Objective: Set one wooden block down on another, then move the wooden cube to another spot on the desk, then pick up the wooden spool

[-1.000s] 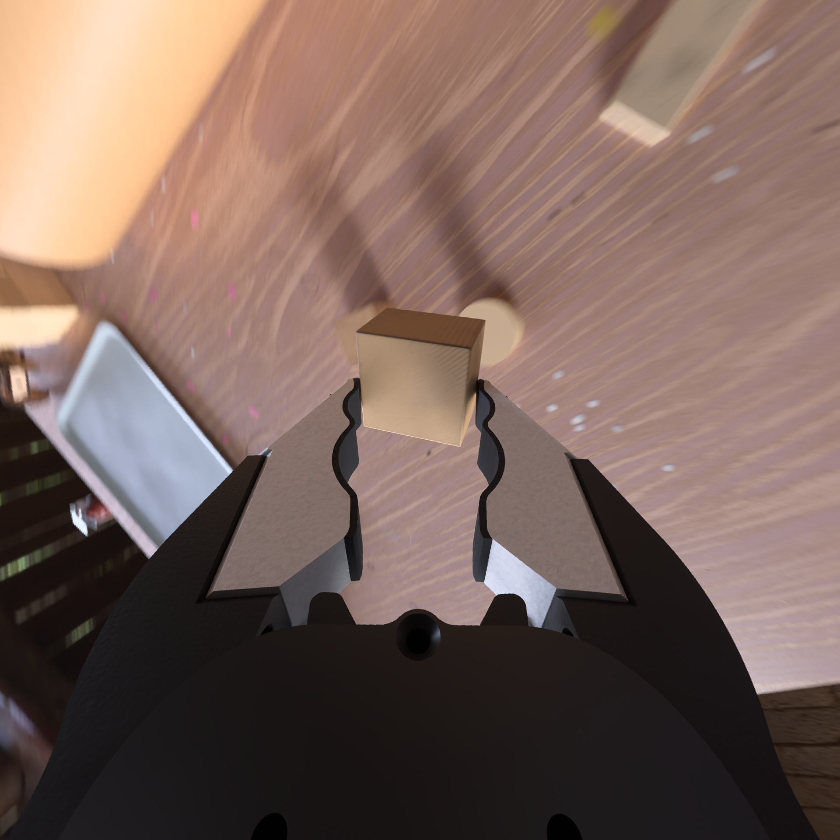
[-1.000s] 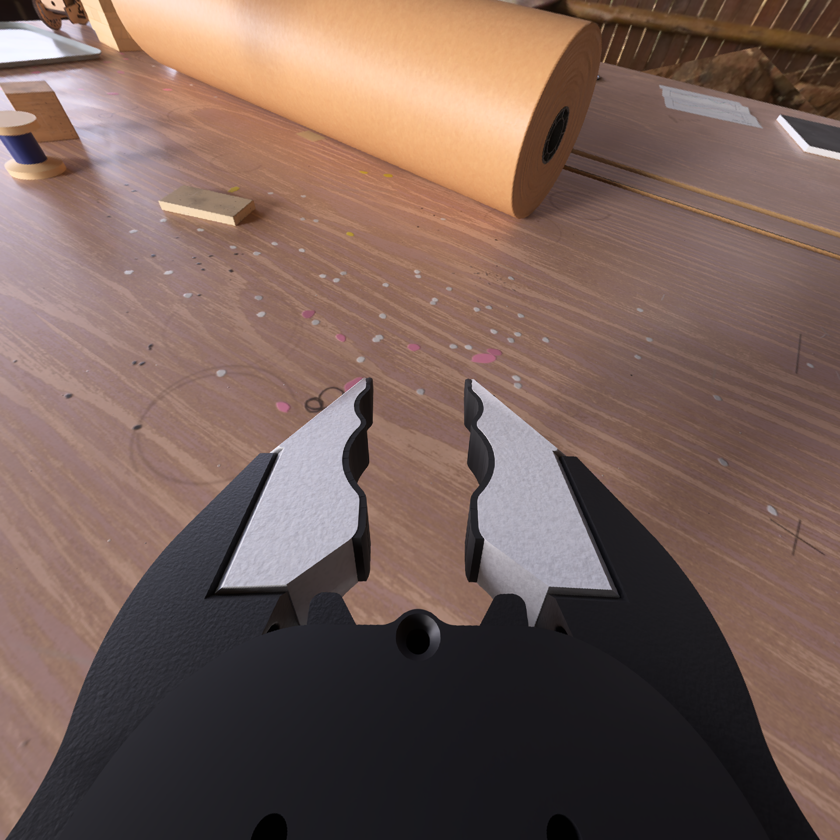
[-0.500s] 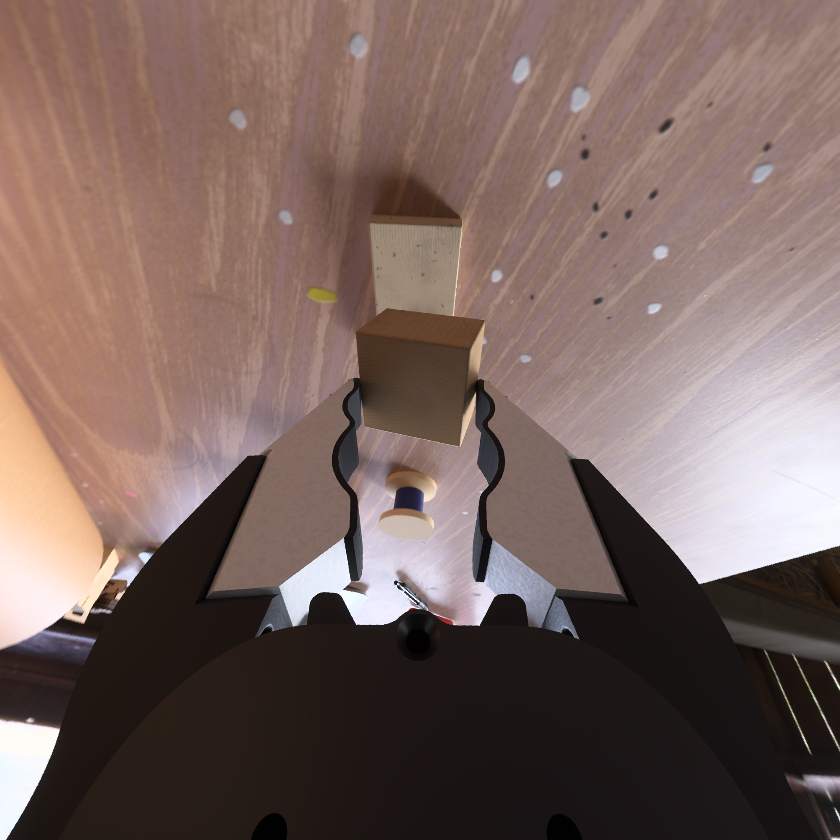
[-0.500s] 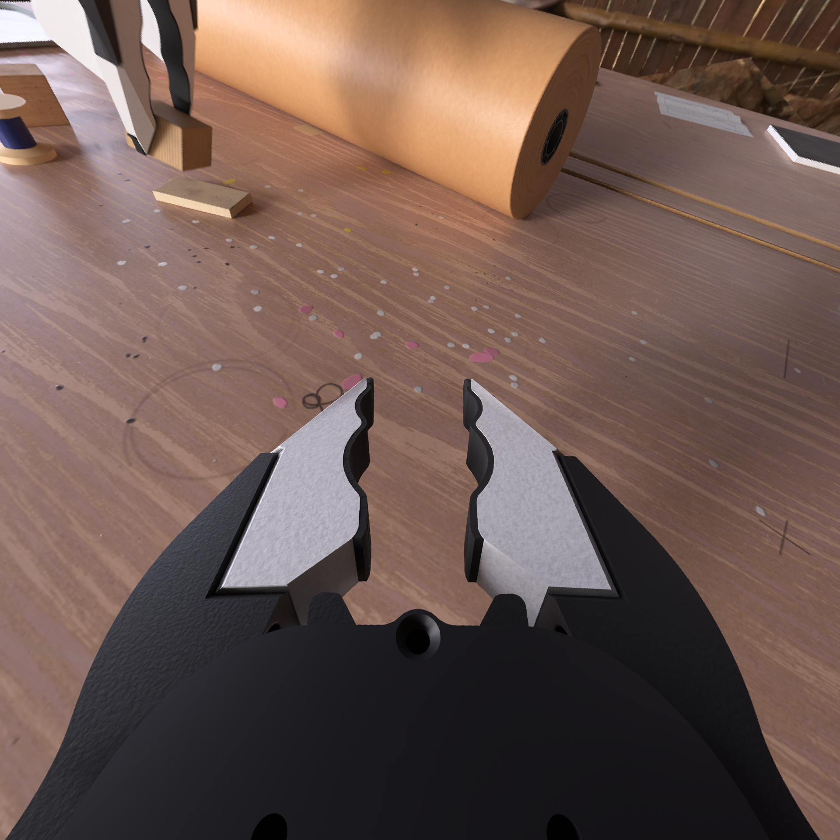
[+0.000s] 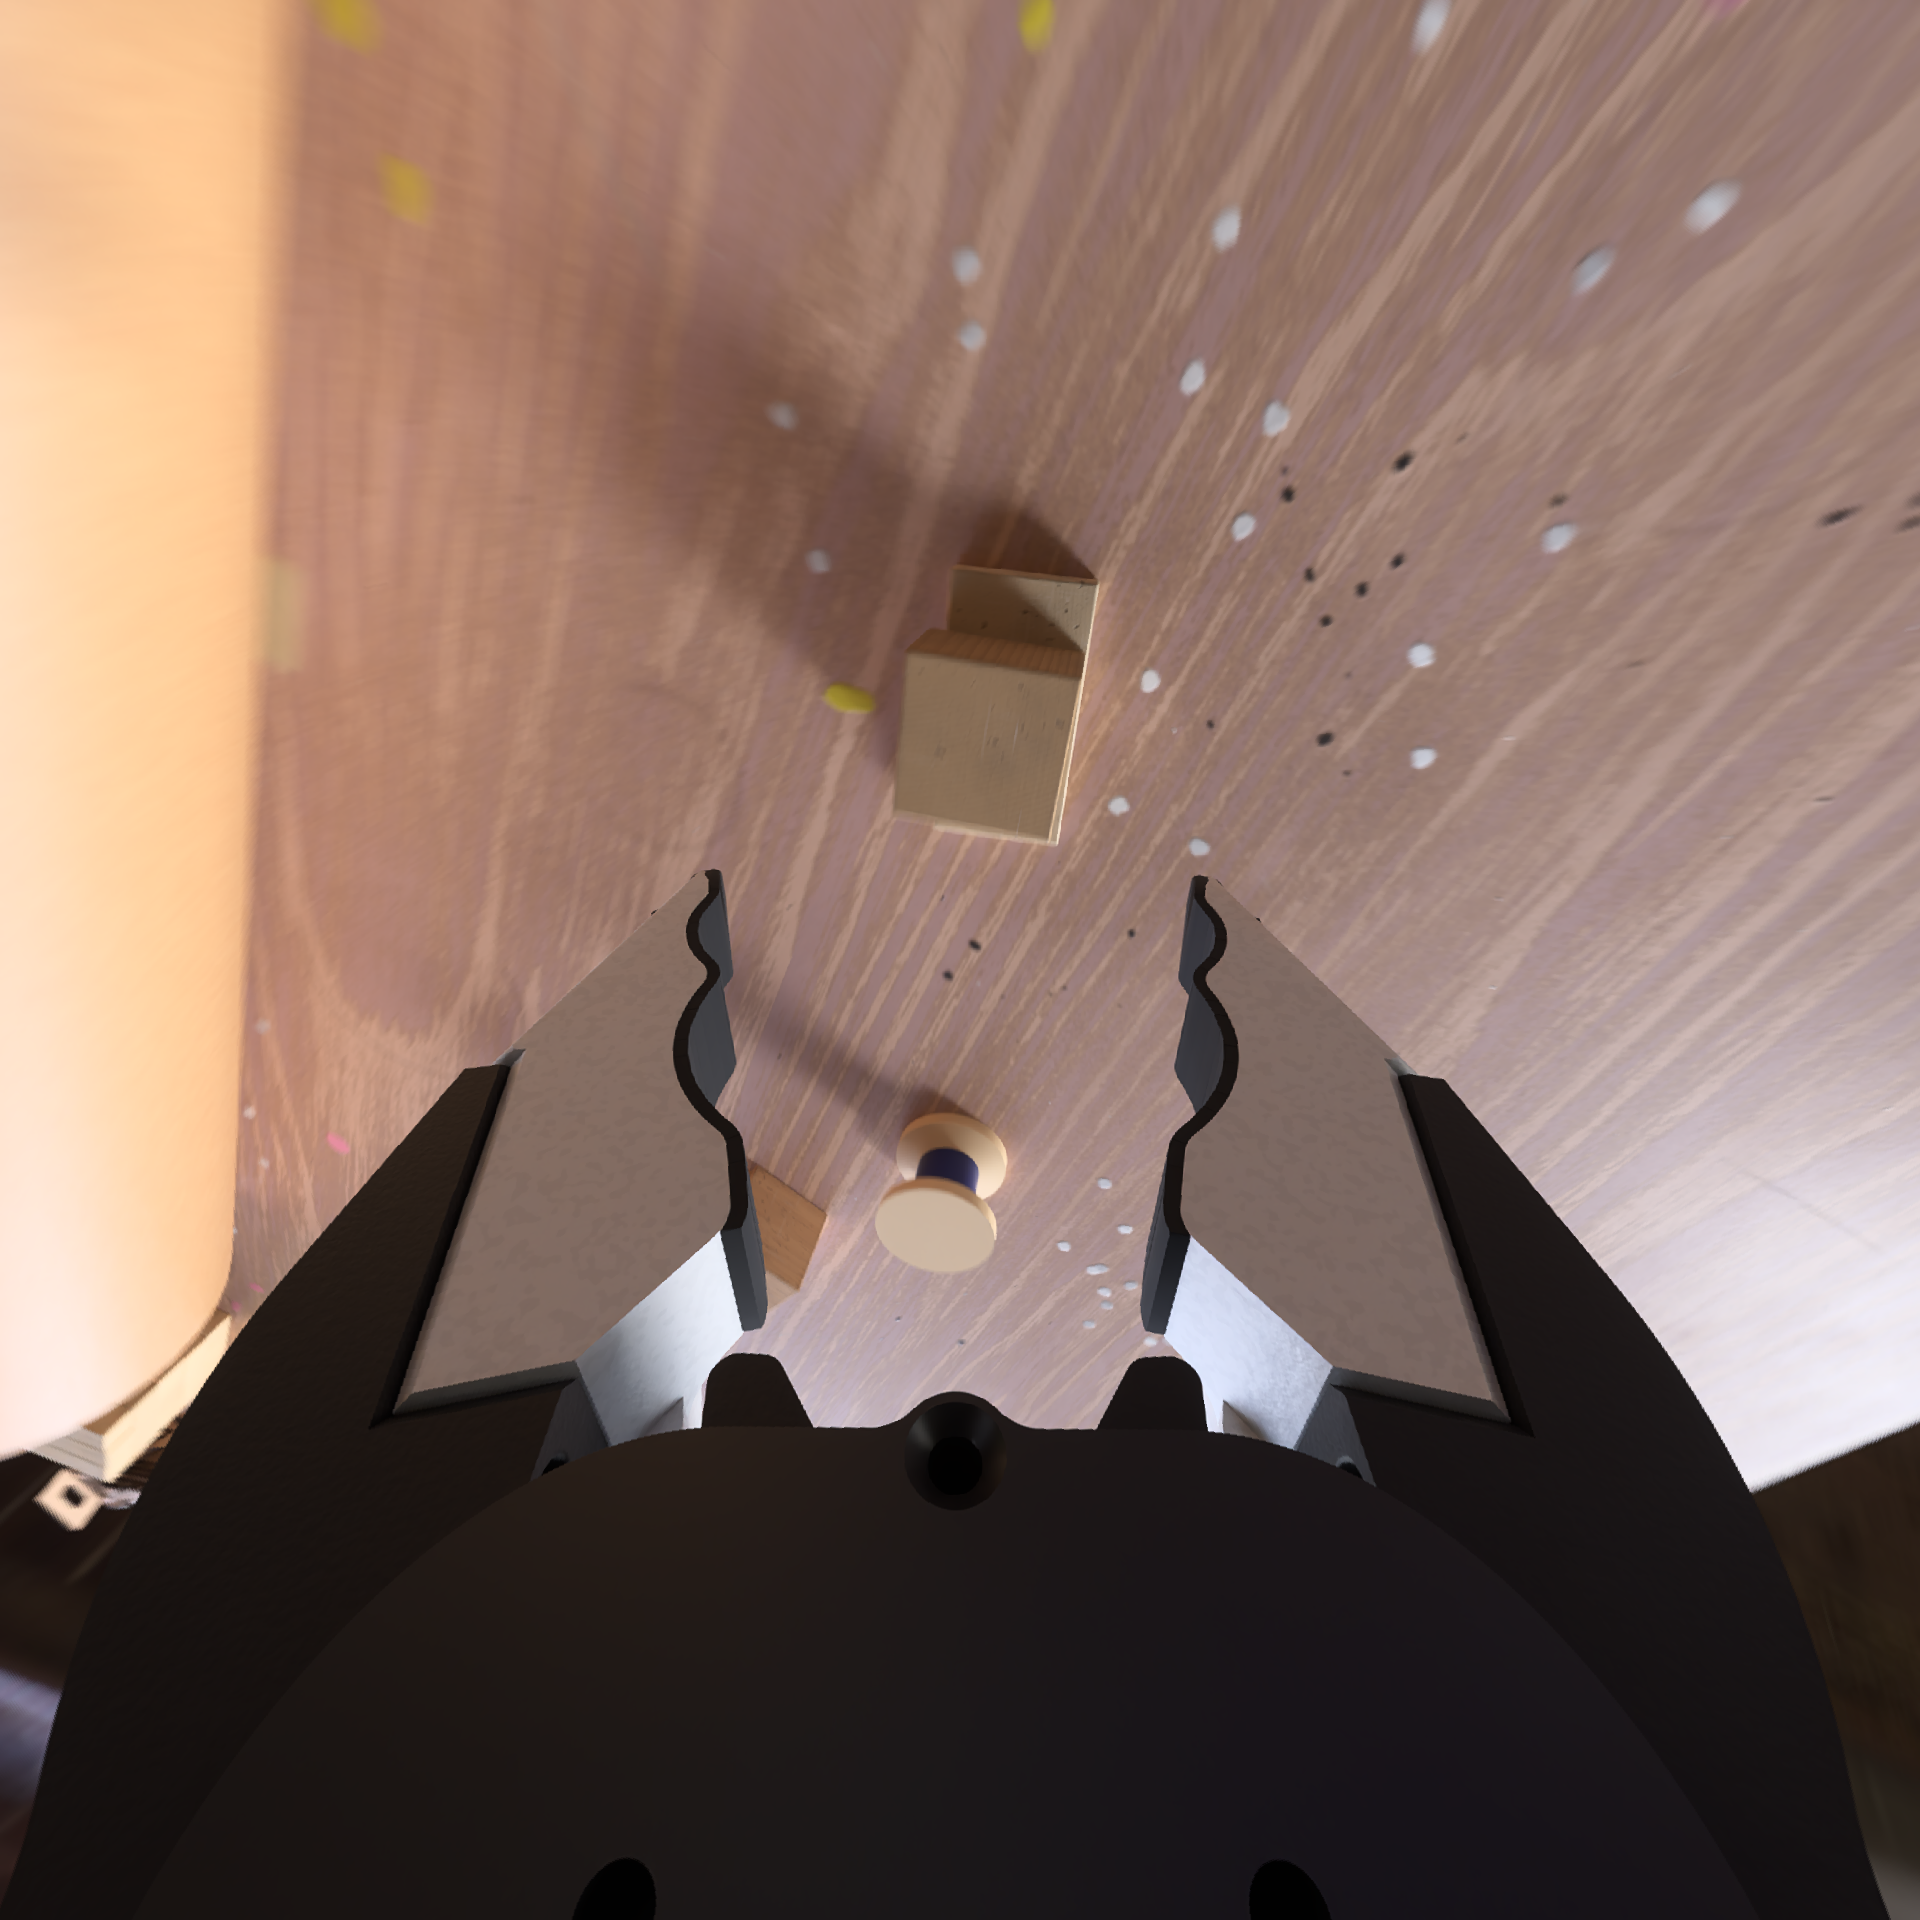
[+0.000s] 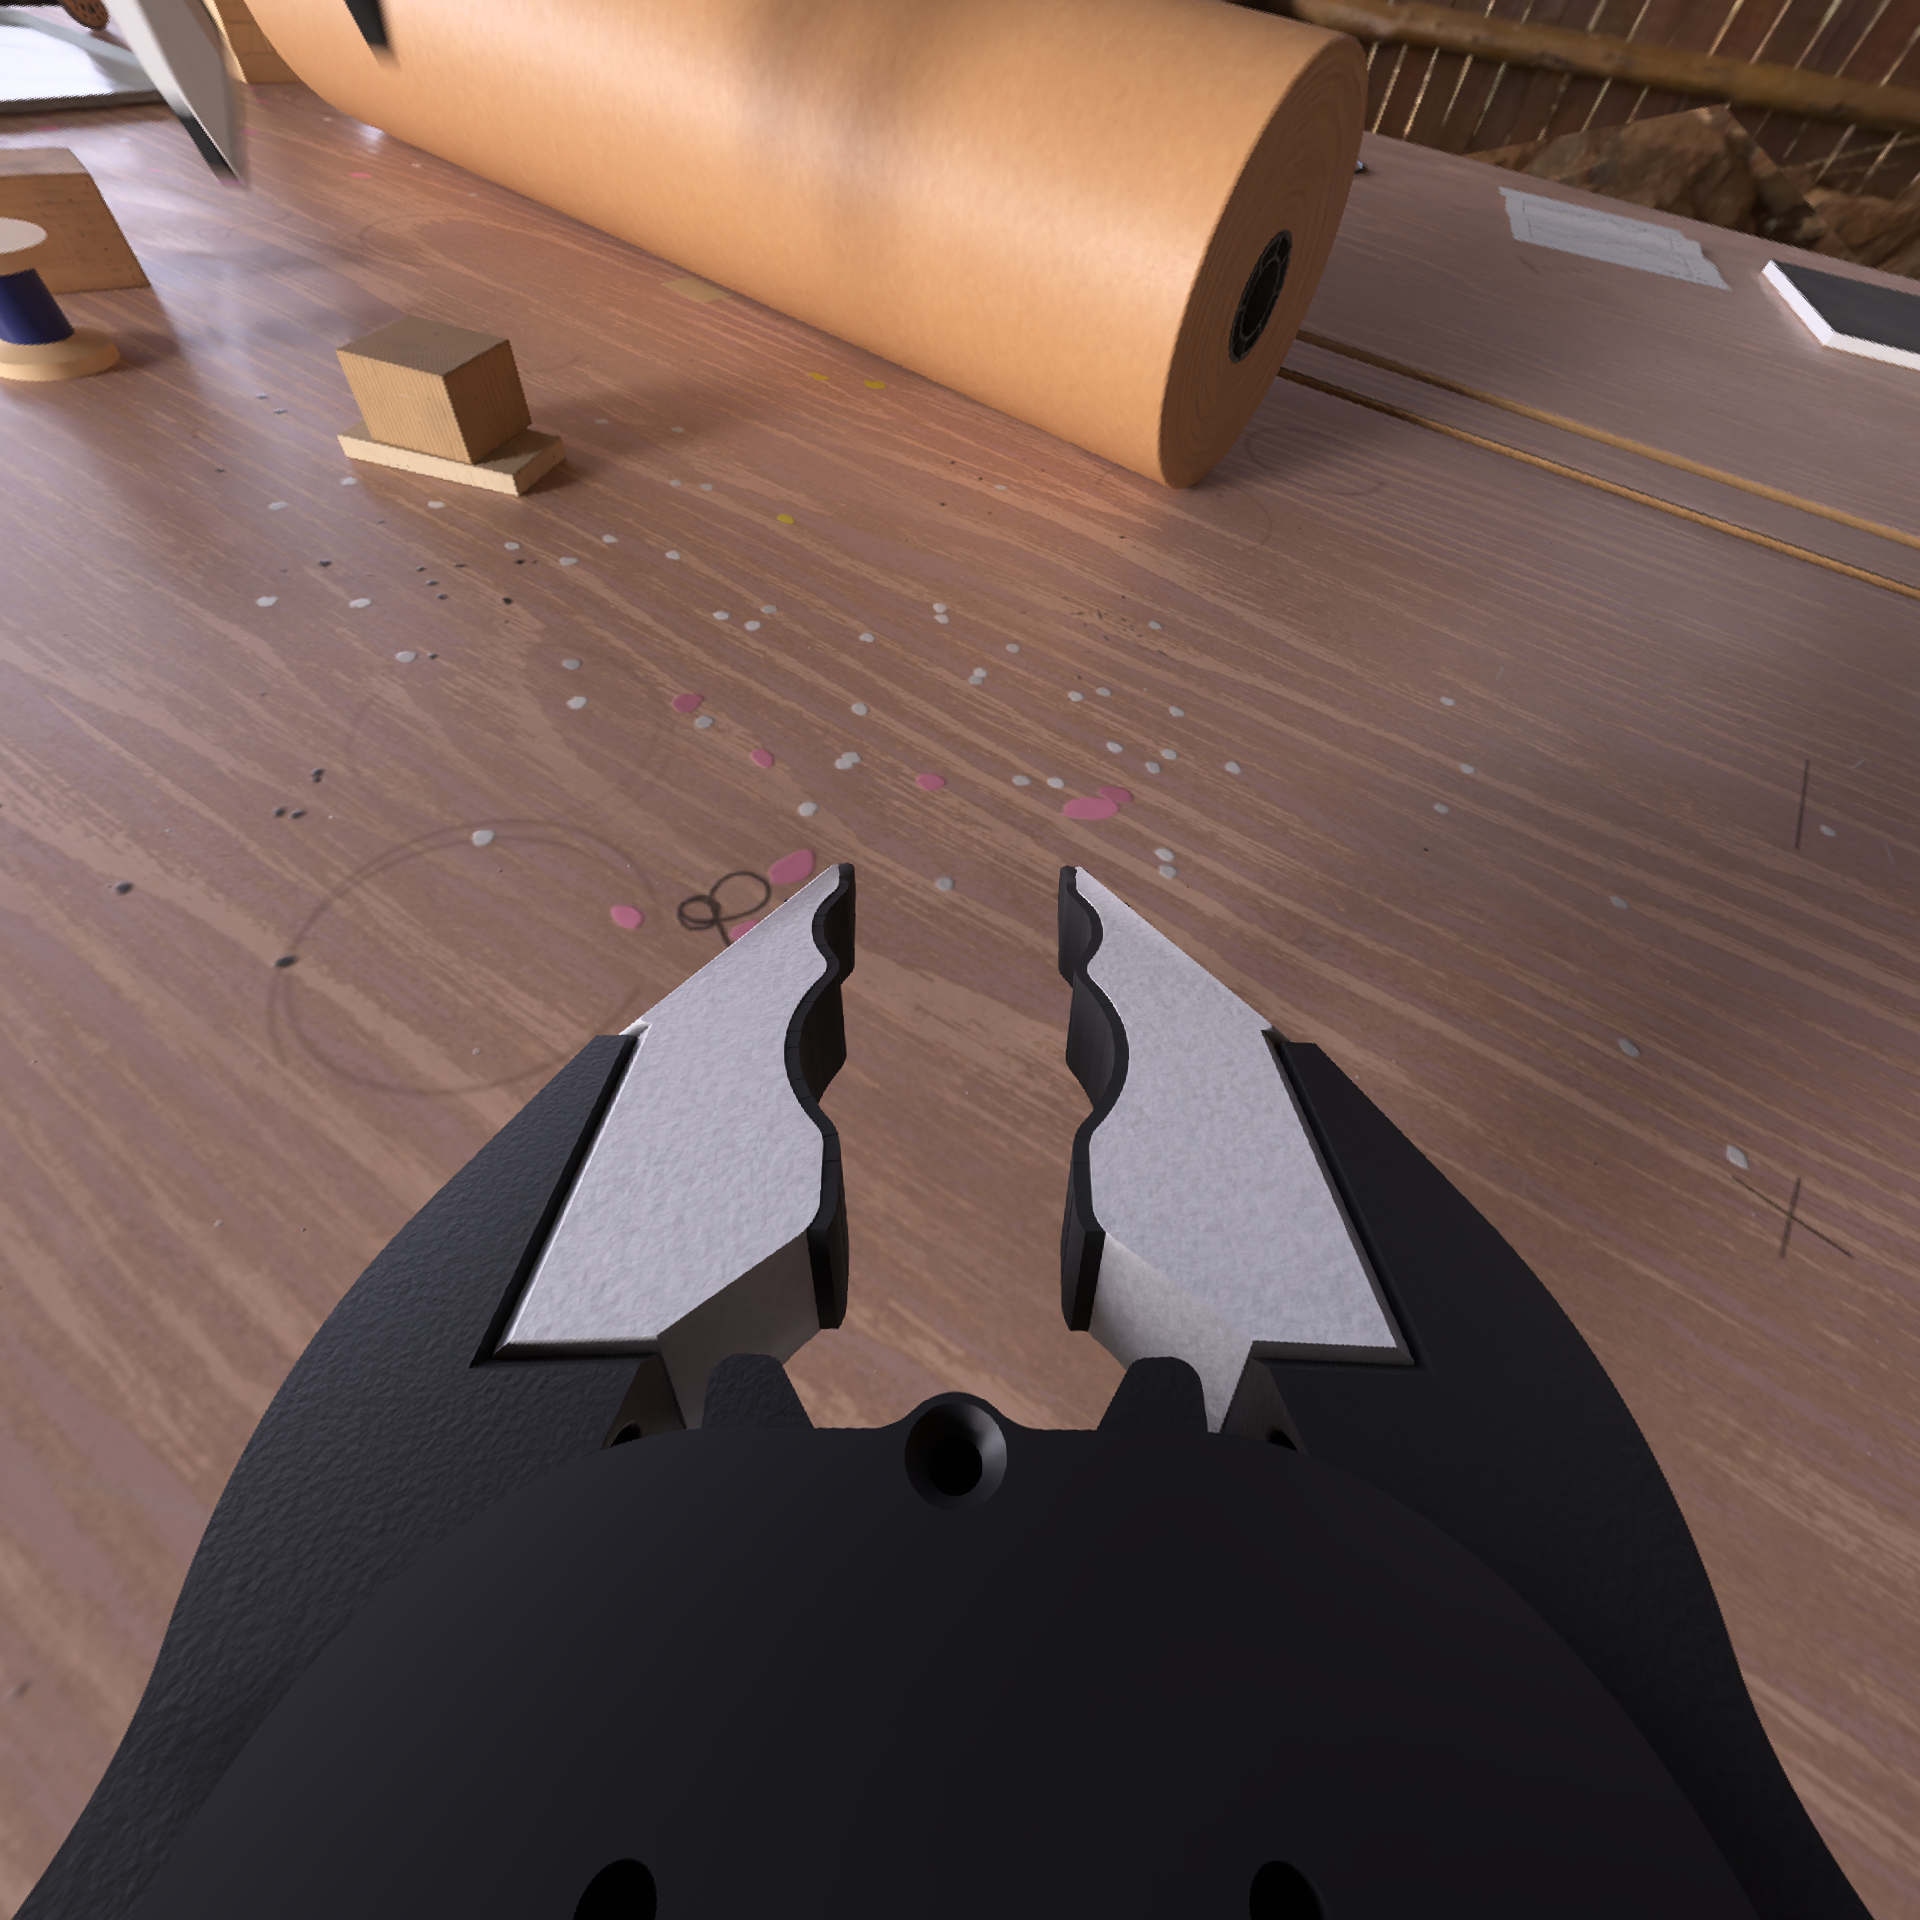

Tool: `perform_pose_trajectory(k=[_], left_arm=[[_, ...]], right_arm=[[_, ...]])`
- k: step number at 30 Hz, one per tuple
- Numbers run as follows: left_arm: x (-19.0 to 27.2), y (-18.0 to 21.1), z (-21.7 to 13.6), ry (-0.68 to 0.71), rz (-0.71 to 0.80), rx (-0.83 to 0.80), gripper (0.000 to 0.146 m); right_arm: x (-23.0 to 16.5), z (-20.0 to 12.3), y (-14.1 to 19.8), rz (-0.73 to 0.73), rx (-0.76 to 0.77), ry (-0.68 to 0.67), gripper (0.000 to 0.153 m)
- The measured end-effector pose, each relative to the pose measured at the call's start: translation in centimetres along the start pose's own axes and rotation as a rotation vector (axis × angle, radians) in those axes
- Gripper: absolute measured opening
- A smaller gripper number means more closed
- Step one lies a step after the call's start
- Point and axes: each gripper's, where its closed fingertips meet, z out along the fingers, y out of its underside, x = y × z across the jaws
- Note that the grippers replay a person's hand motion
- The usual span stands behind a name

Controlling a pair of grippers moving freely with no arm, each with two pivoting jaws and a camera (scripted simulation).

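Note:
A wooden cube (image 5: 987,748) rests on a flat pale wooden block (image 5: 1039,608) on the desk; both show in the right wrist view, the cube (image 6: 436,387) on the flat block (image 6: 468,462) at the far left. My left gripper (image 5: 954,883) is open and empty, raised above the cube. A wooden spool (image 5: 940,1195) with dark blue thread stands between the fingers farther back; it shows at the left edge of the right wrist view (image 6: 31,312). A second wooden block (image 5: 784,1236) lies next to the spool. My right gripper (image 6: 956,883) is open and empty above bare desk.
A big roll of brown paper (image 6: 831,187) lies across the back of the desk and fills the left side of the left wrist view (image 5: 114,623). The second wooden block (image 6: 62,213) stands behind the spool. A dark pad (image 6: 1849,312) and a sheet lie far right.
My left gripper has opened and let go of the cube, which now sits on the flat block. The gripper has risen away from it. My right gripper has not moved.

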Motion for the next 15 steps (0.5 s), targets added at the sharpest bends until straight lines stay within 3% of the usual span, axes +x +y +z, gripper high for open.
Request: perform_pose_trajectory(k=[3,6,10,15], left_arm=[[-1.0,3.5,-6.1,-0.095,-0.114,0.191,0.087],[-3.4,10.7,-7.9,-0.257,-0.229,0.15,0.087],[-6.4,17.9,-3.7,-0.237,-0.488,0.071,0.086],[-8.7,21.7,2.5,-0.151,-0.702,-0.003,0.084]], right_arm=[[0.1,0.0,0.0,0.0,0.0,0.0,0.039],[-0.3,0.0,0.0,-0.014,-0.003,-0.004,0.039],[-1.2,0.2,-0.2,-0.043,-0.004,-0.014,0.039],[-1.7,0.3,-0.1,-0.085,-0.01,-0.002,0.039]])
